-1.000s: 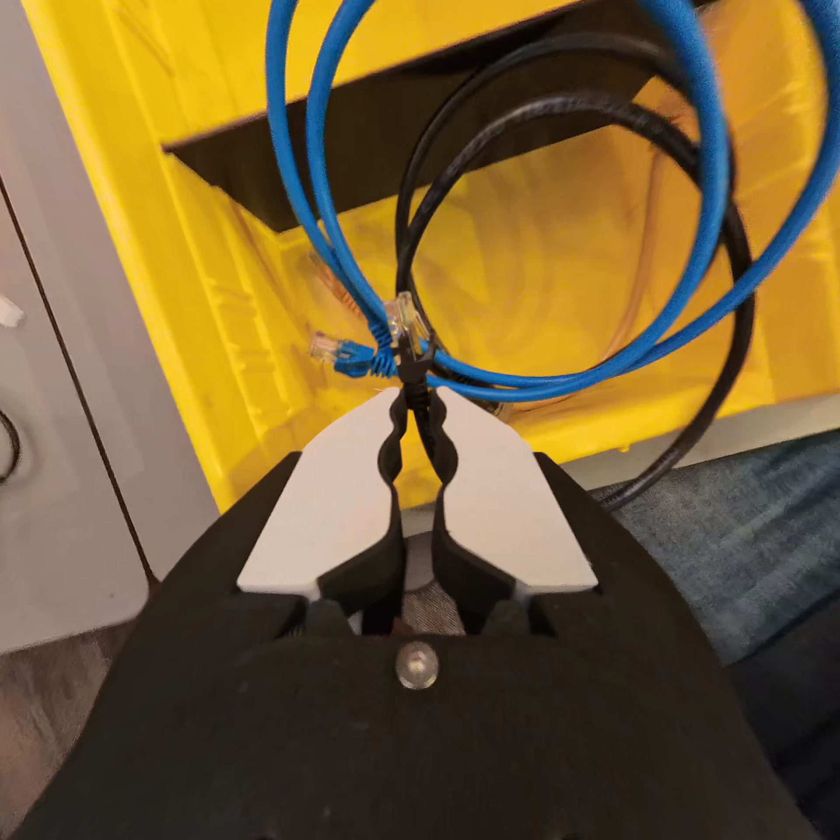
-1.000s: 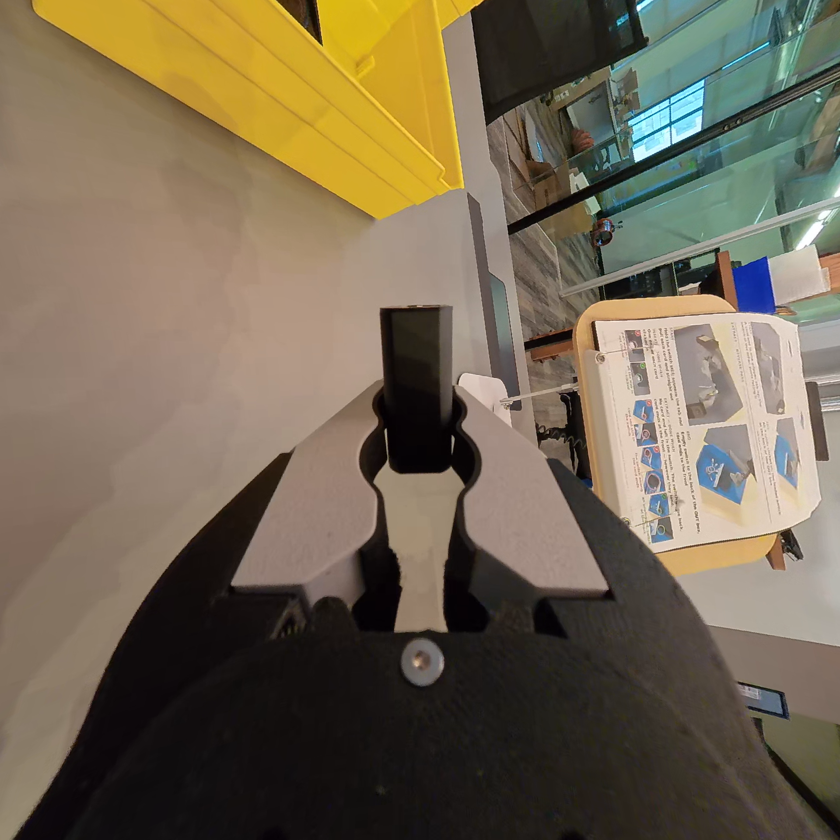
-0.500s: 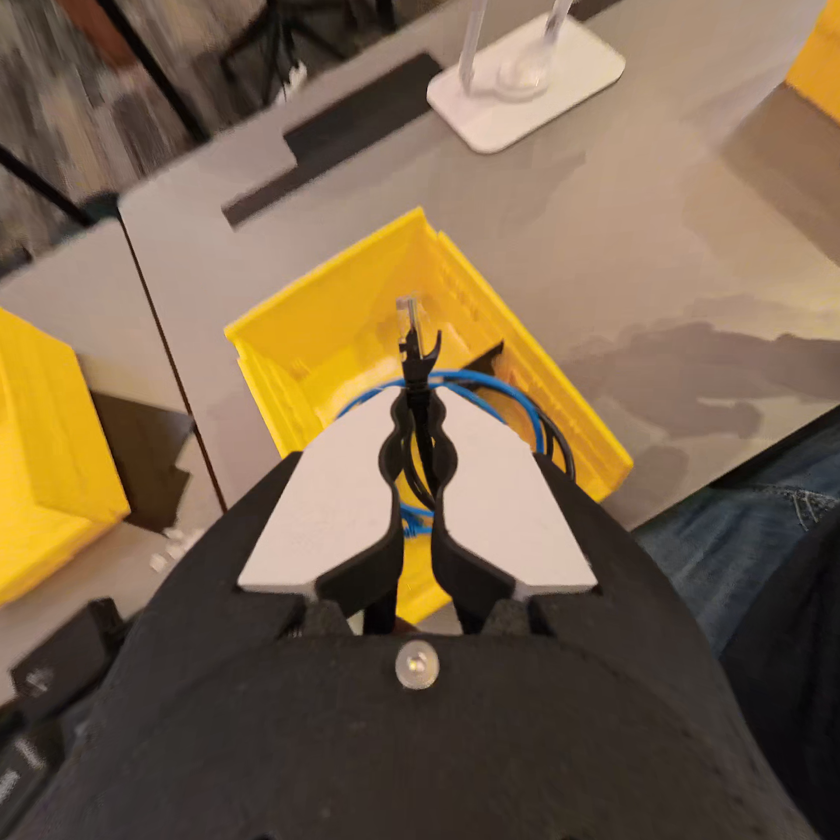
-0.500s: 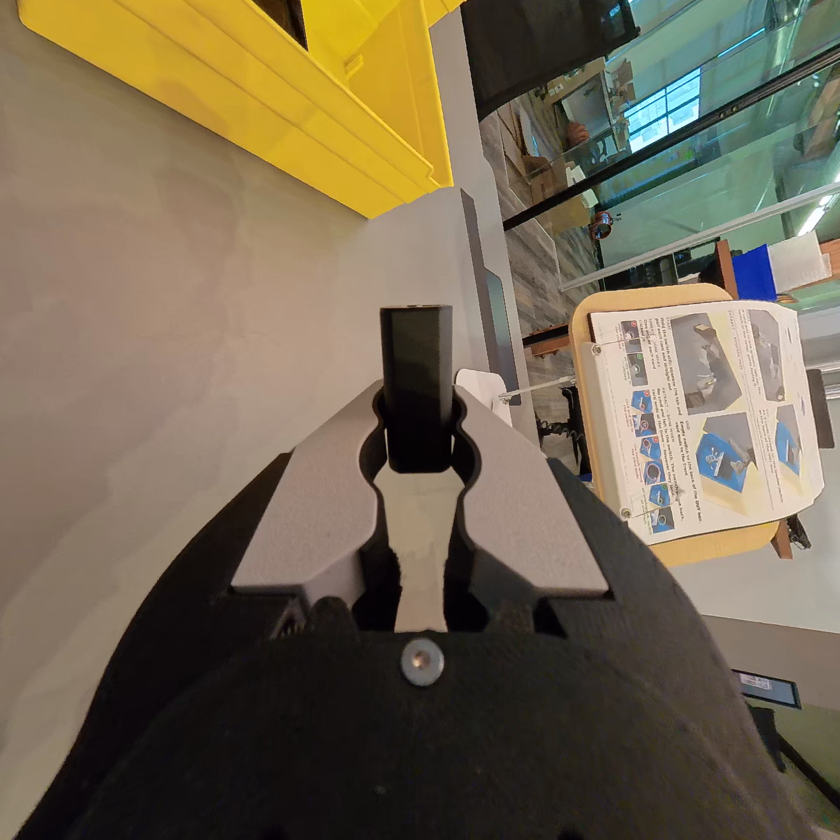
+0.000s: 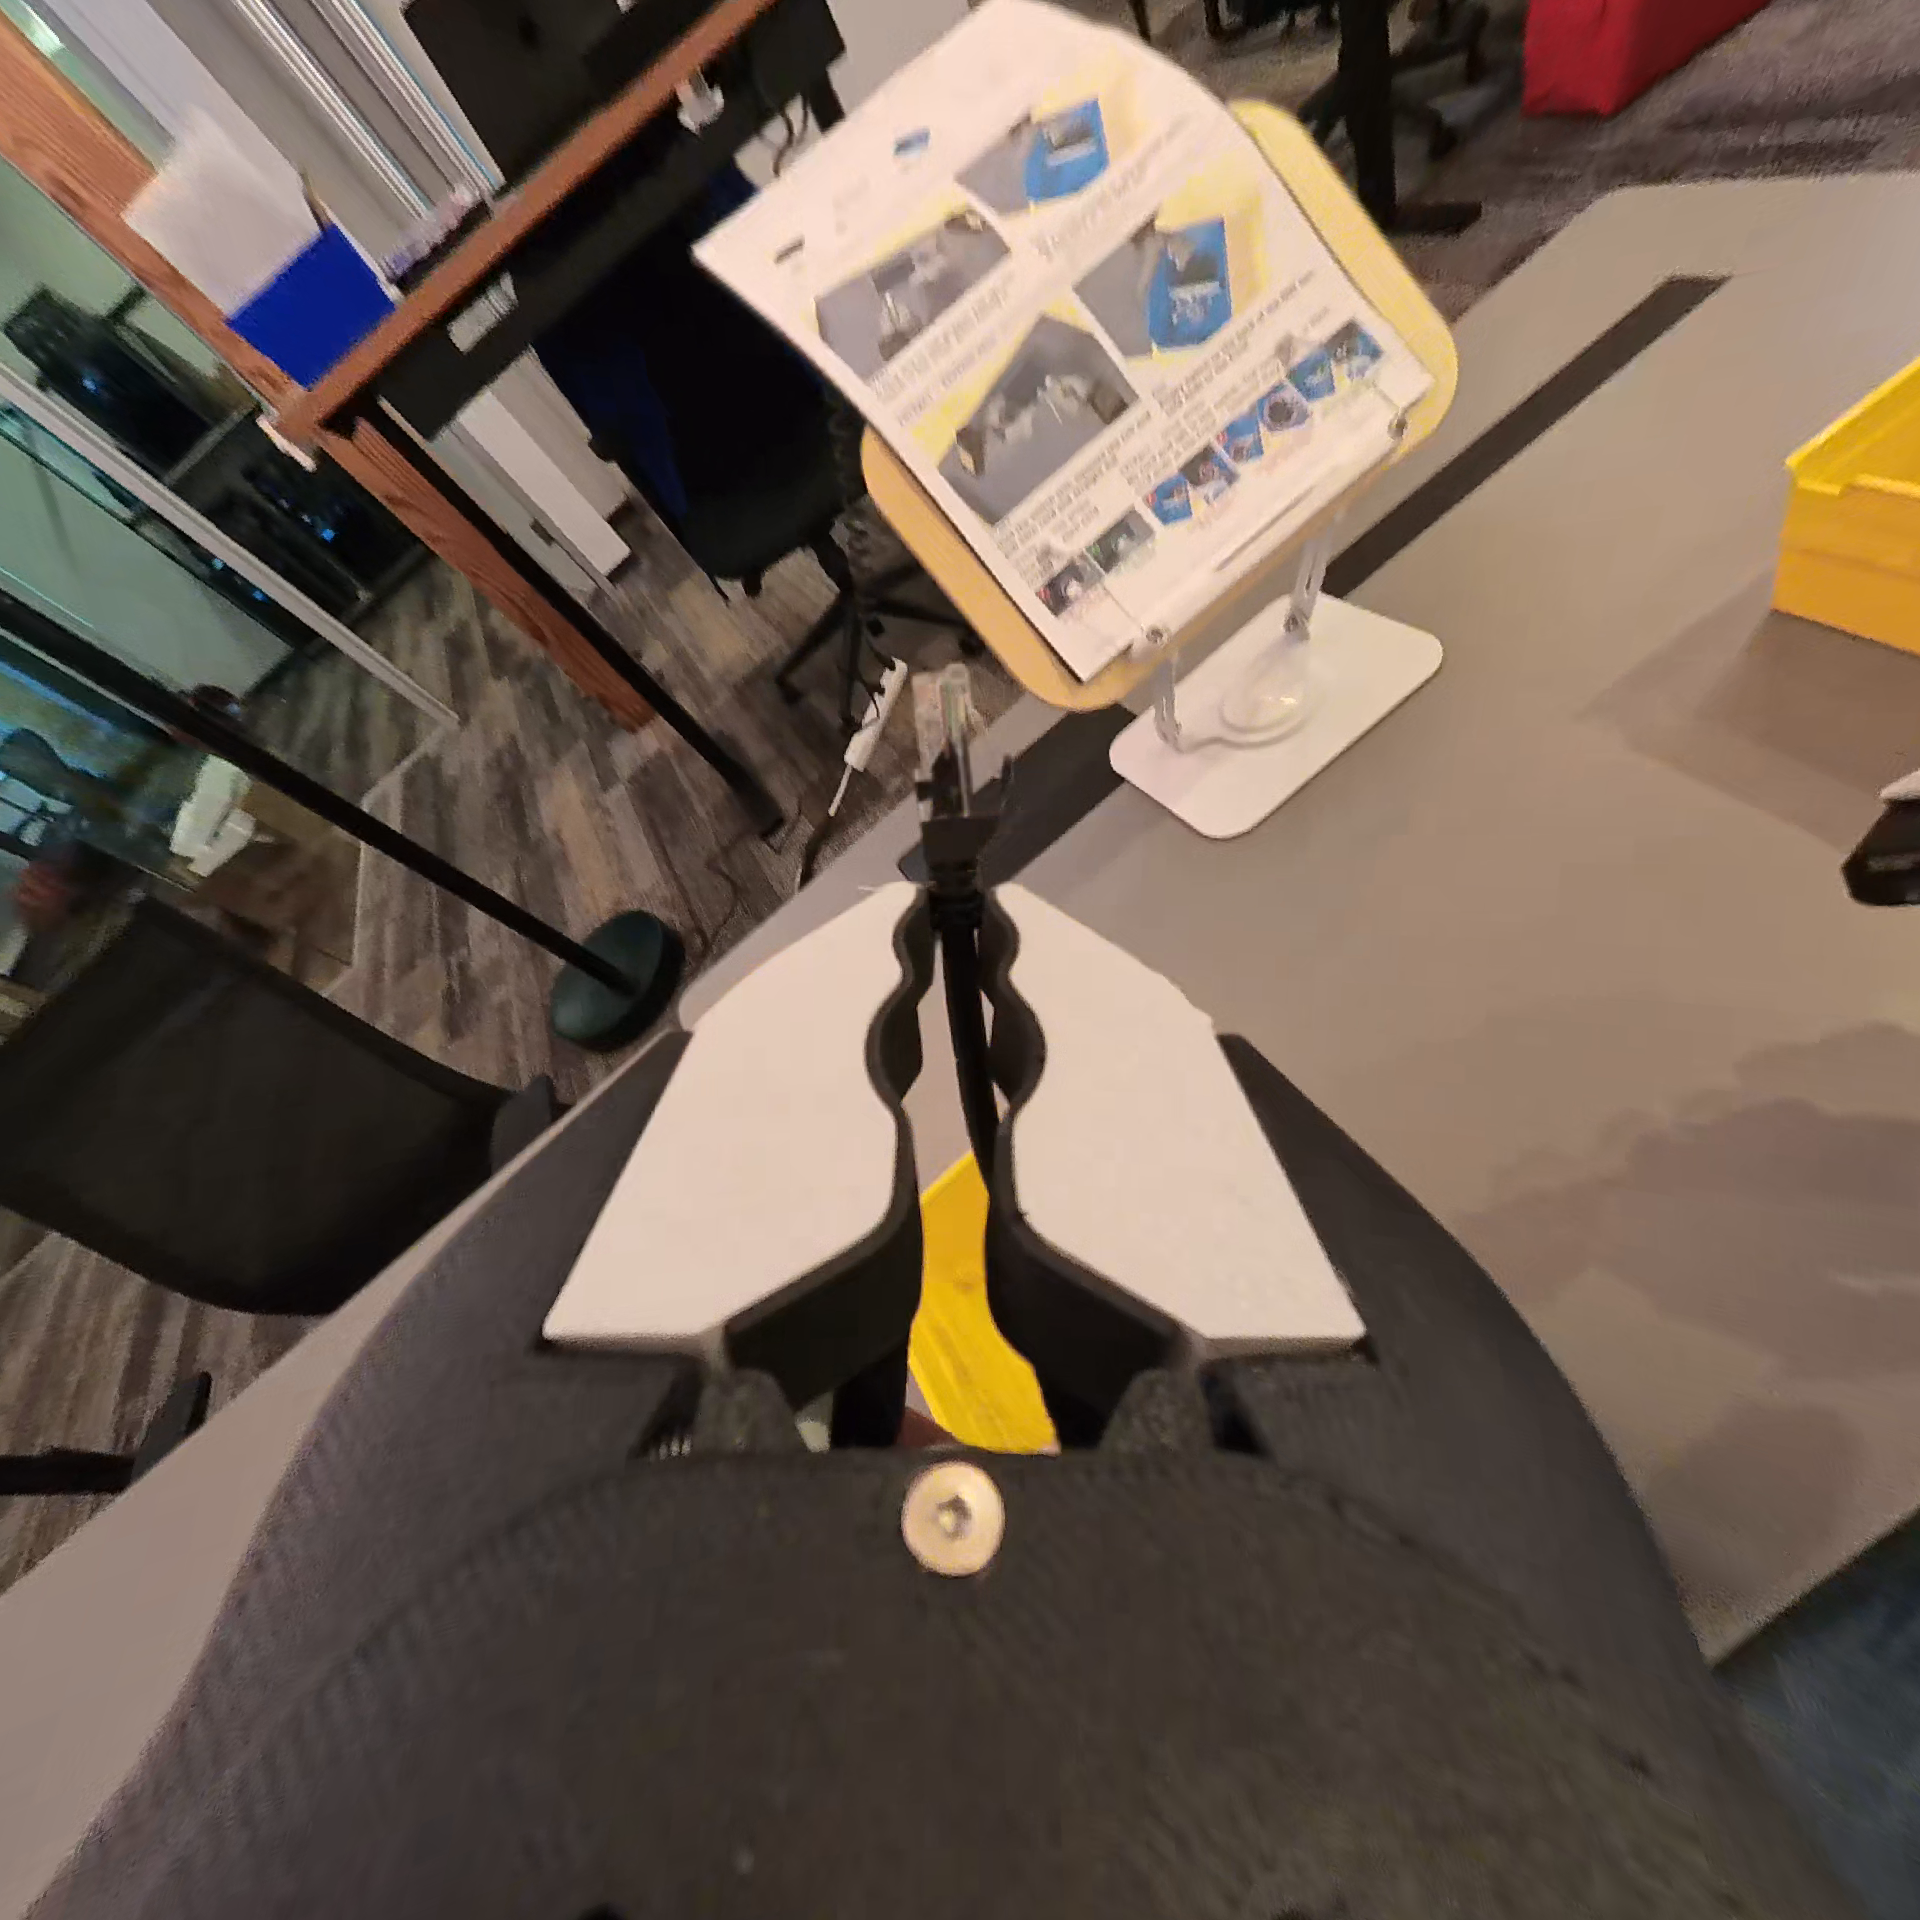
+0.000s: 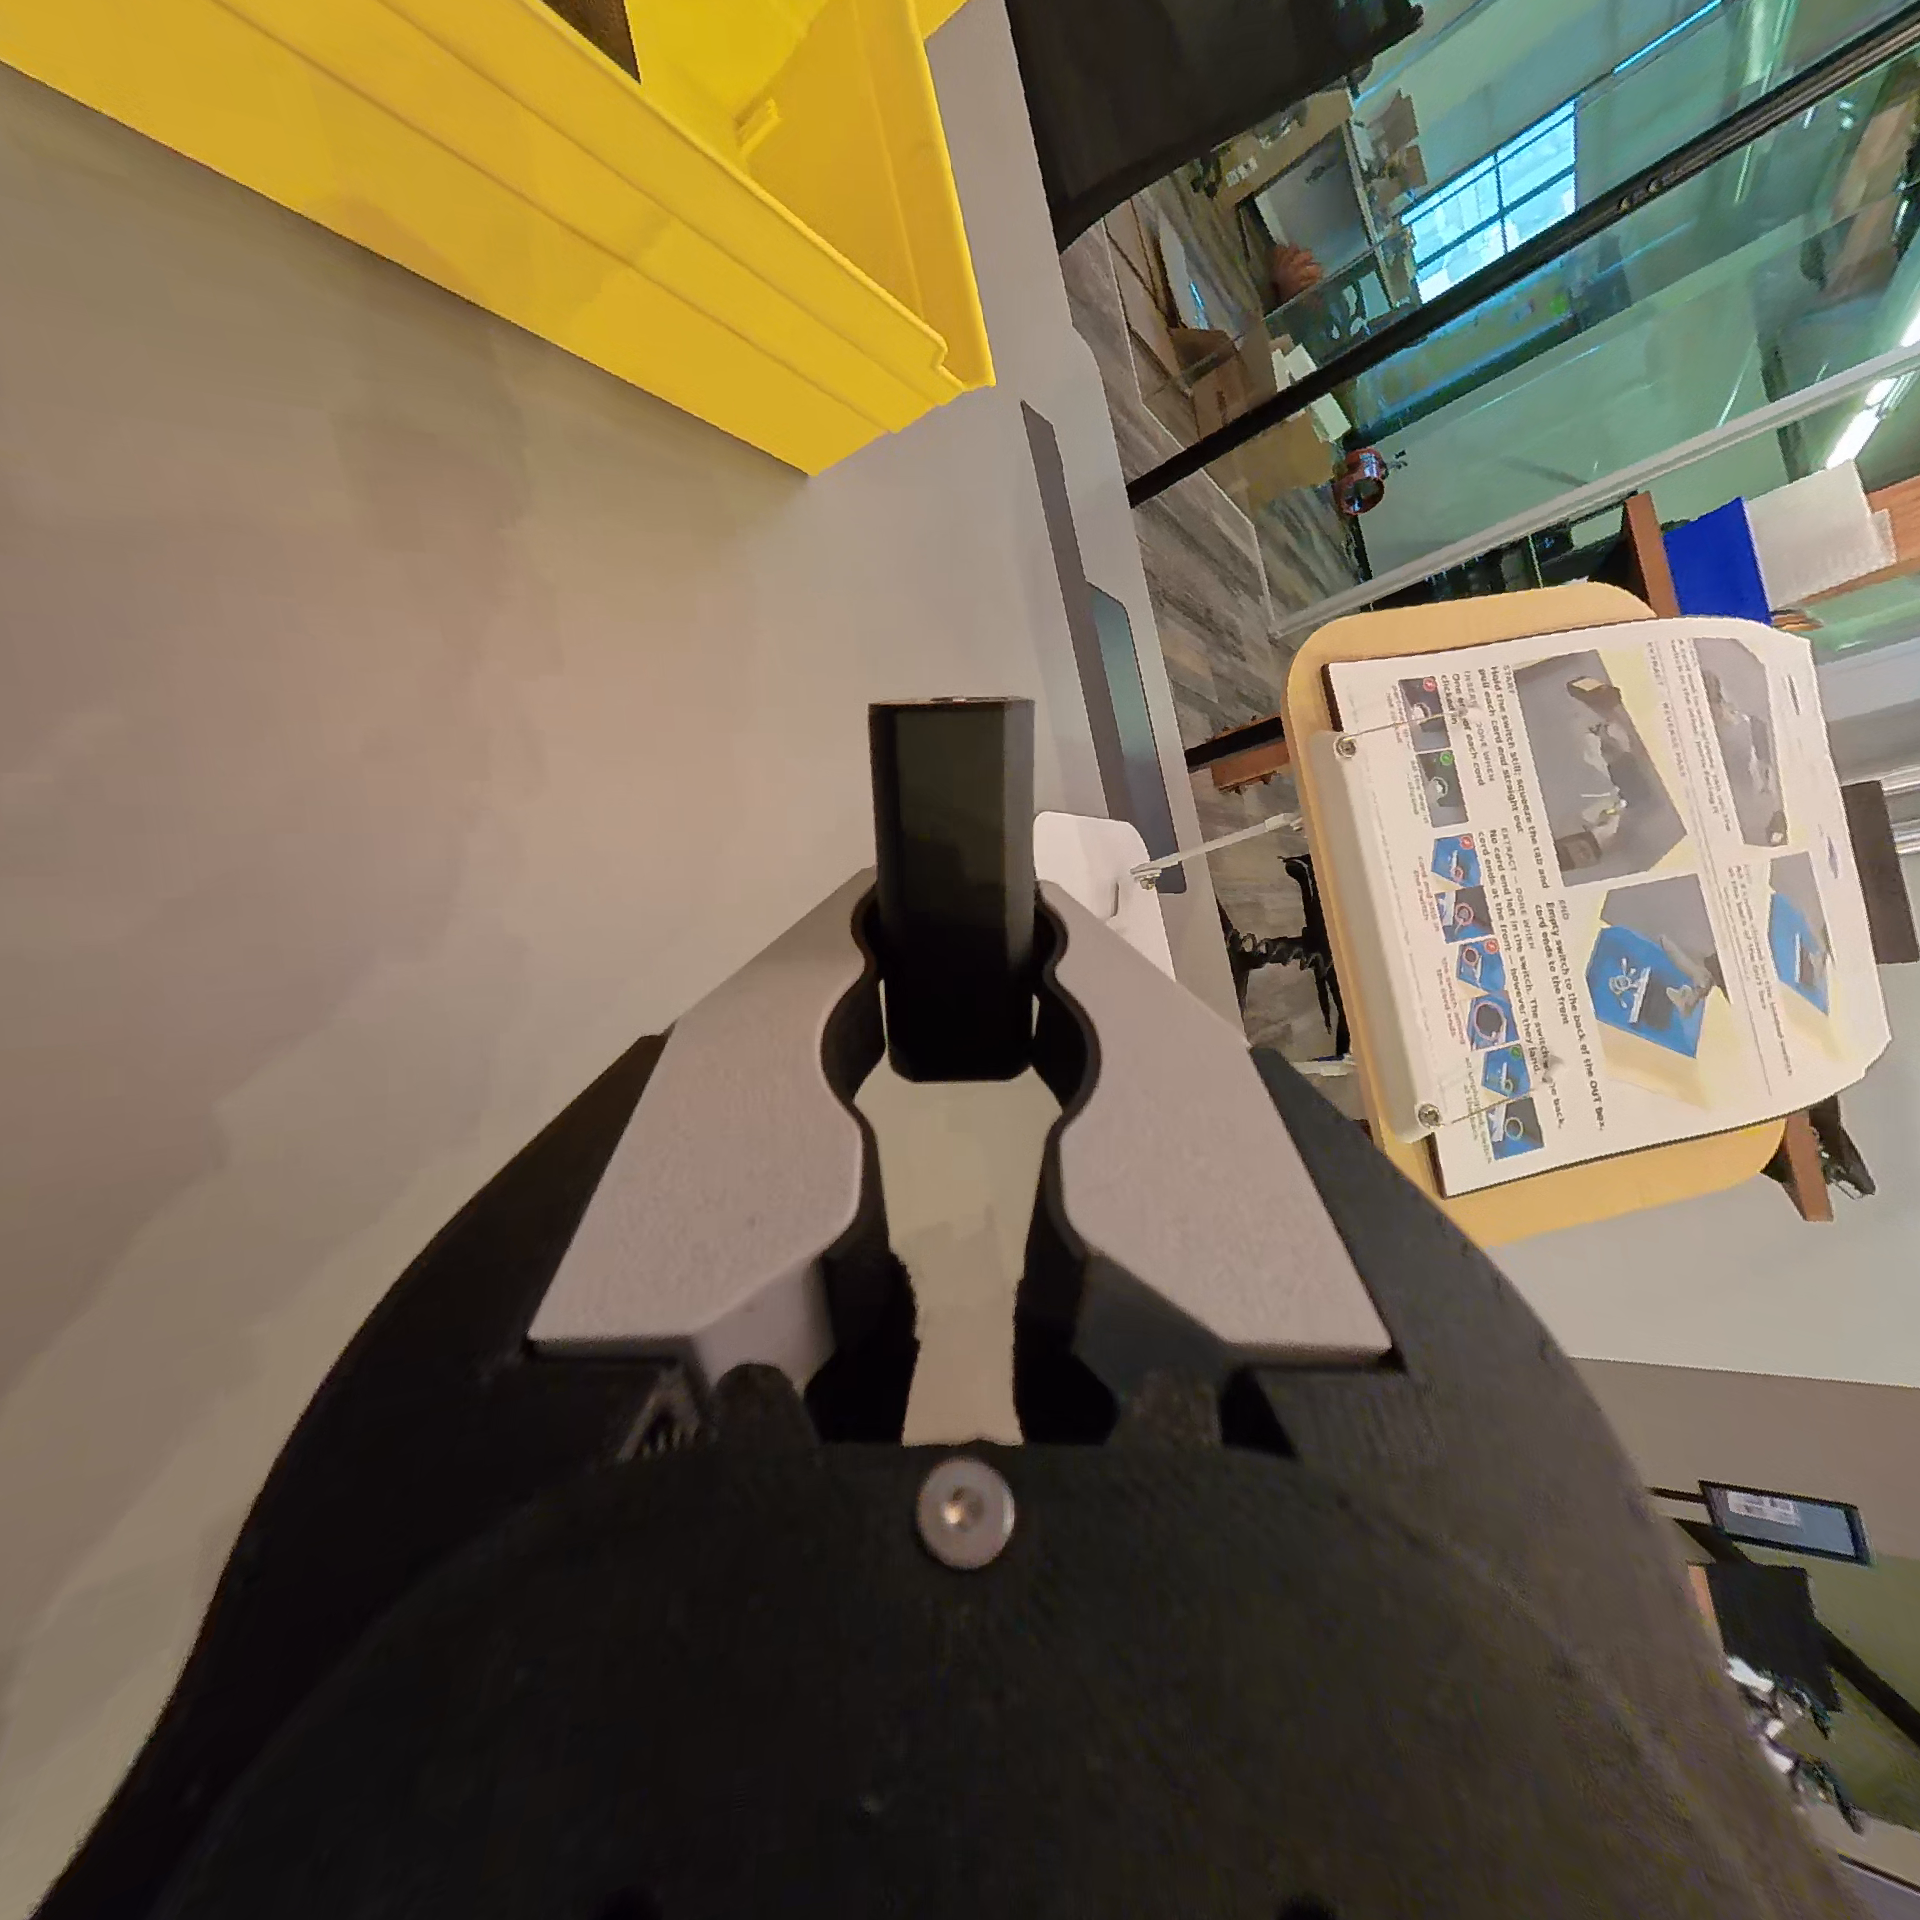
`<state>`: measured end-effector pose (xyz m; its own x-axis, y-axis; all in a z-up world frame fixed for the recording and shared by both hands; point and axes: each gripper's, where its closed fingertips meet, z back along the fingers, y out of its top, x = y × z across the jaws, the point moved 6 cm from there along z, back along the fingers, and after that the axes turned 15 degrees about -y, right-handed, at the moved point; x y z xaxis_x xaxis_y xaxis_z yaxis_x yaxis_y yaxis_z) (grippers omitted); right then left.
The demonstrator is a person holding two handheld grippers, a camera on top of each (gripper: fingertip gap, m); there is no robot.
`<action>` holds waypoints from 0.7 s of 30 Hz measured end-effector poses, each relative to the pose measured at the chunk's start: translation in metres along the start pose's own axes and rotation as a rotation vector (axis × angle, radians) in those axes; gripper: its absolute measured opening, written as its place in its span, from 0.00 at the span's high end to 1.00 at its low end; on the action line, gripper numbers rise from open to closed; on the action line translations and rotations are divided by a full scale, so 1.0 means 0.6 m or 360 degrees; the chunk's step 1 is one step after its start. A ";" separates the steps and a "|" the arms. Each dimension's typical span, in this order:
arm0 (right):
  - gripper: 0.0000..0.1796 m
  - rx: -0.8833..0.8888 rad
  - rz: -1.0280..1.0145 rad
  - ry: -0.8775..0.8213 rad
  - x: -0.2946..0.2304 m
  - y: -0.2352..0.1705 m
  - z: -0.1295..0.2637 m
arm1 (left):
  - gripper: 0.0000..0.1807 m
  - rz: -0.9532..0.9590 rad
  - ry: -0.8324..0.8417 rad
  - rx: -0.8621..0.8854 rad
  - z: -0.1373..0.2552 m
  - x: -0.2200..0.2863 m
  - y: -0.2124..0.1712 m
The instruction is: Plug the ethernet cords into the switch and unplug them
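In the left wrist view my left gripper (image 5: 958, 909) is shut on a black ethernet cord (image 5: 966, 1039), just behind its plug. The plug's clear tip (image 5: 953, 717) points forward and up, in the air above the grey table (image 5: 1507, 987). The rest of the cord drops out of sight under the gripper. In the right wrist view my right gripper (image 6: 951, 914) is shut on a narrow black block, the switch seen end-on (image 6: 951, 831). It is held above the table (image 6: 364, 831). The switch's ports are hidden. The right gripper's edge shows at the far right of the left wrist view (image 5: 1886, 857).
A yellow bin (image 5: 961, 1340) shows below through the left fingers' gap. Another yellow bin (image 5: 1849, 520) sits at the table's right, also seen in the right wrist view (image 6: 582, 208). A paper sheet on a white-footed stand (image 5: 1122, 395) stands at the table's far edge. A black chair (image 5: 229, 1122) is at the left. Across from one pair of fingers to the other is roughly 35 cm.
My left gripper has lifted the black cord's plug end out of the yellow bin, away from the blue cord, and swung up towards the far side of the table. The right gripper has barely moved.
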<state>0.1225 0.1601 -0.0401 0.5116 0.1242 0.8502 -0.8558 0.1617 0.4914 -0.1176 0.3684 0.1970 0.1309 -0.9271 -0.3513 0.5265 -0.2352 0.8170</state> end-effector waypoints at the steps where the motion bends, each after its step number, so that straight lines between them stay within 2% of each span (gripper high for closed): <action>1: 0.88 -0.0001 -0.0002 -0.0002 0.001 -0.001 0.000 | 0.96 -0.0012 0.0004 0.0041 0.004 -0.003 0.013; 3: 0.88 -0.0002 -0.0009 -0.0002 0.002 -0.002 0.000 | 0.96 -0.0017 0.0018 0.0121 0.017 -0.007 0.033; 6: 0.88 0.0001 -0.0022 -0.0005 0.004 -0.004 0.001 | 0.96 0.0012 0.0038 0.0136 0.030 -0.010 0.024; 15: 0.88 -0.0001 -0.0019 0.0028 -0.004 -0.006 -0.002 | 0.95 0.0283 0.0034 0.0081 0.061 -0.010 -0.111; 21: 0.88 0.0003 -0.0013 0.0048 -0.006 0.003 -0.005 | 0.95 0.0337 -0.0150 -0.0037 0.026 0.011 -0.162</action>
<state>0.1191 0.1631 -0.0430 0.5208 0.1523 0.8400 -0.8516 0.1609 0.4989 -0.1809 0.3803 0.1225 0.1618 -0.9785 -0.1281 0.5148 -0.0271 0.8569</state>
